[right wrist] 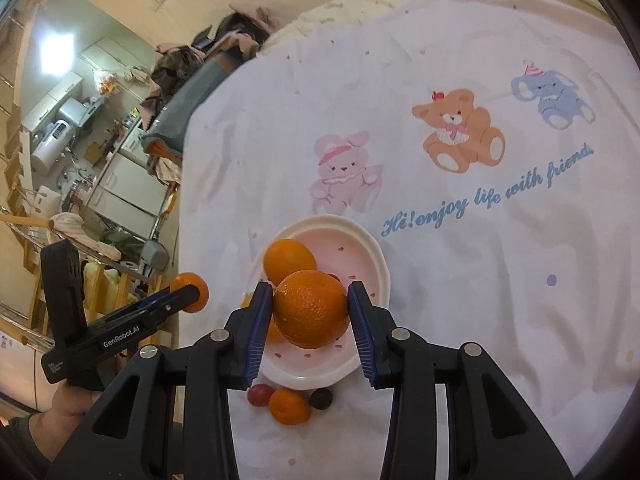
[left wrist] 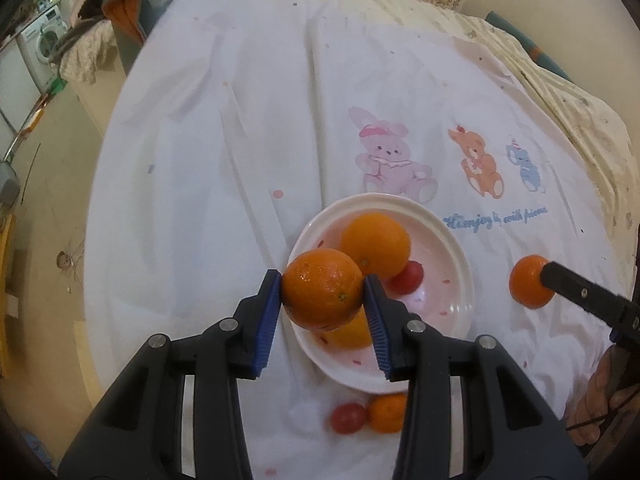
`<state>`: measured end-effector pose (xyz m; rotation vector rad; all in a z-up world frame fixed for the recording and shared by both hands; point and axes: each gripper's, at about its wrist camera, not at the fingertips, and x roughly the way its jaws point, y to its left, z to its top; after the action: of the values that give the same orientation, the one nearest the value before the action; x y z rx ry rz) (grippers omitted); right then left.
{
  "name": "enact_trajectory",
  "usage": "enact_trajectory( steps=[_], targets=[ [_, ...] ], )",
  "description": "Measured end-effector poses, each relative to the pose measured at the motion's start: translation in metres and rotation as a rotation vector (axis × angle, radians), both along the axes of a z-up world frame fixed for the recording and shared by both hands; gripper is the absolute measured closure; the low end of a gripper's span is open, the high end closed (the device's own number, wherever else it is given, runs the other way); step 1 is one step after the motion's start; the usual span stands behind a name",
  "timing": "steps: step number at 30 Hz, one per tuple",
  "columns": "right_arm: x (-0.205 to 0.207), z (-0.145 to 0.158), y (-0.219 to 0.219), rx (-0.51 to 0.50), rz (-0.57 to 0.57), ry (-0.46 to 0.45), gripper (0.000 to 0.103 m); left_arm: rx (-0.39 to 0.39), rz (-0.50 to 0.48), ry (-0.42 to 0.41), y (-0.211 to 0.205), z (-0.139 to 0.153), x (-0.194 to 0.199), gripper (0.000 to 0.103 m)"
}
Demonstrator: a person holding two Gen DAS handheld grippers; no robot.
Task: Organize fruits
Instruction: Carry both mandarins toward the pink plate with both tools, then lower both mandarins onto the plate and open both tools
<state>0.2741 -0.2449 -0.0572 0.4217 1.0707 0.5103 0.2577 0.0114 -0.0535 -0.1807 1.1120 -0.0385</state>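
Note:
My left gripper [left wrist: 322, 284] is shut on an orange [left wrist: 320, 300], held over the near left rim of a white and pink bowl [left wrist: 460, 256]. Inside the bowl lie another orange [left wrist: 376, 244], a red tomato [left wrist: 408, 278] and a partly hidden yellow-orange fruit [left wrist: 352, 336]. My right gripper [right wrist: 310, 294] is shut on a second orange [right wrist: 310, 312] above the same bowl [right wrist: 380, 256]. In the left wrist view that orange [left wrist: 528, 282] hangs to the right of the bowl. Just in front of the bowl lie a small orange [right wrist: 289, 406], a red tomato [right wrist: 259, 395] and a dark round fruit [right wrist: 320, 398].
The bowl stands on a white cloth [right wrist: 480, 280] printed with cartoon animals, spread over a bed. The bed's left edge [left wrist: 104, 200] drops to the floor. Piled clothes [left wrist: 120, 12] lie at the far left. A person's hand [left wrist: 600, 392] holds the right gripper.

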Motion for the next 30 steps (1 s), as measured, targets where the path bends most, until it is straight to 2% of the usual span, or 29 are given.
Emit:
enact_trajectory(
  steps=[7,17,30],
  targets=[
    [0.017,-0.022,0.009,-0.029,0.016,0.043,0.062,-0.065,0.025,0.054,0.006,-0.029,0.025,0.066],
    [0.029,-0.050,0.014,-0.070,0.011,0.112,0.062,-0.081,0.017,0.075,0.003,-0.046,0.041,0.065],
    [0.027,-0.057,0.015,-0.087,0.009,0.141,0.060,-0.084,0.021,0.108,0.003,-0.055,0.045,0.064]
  ],
)
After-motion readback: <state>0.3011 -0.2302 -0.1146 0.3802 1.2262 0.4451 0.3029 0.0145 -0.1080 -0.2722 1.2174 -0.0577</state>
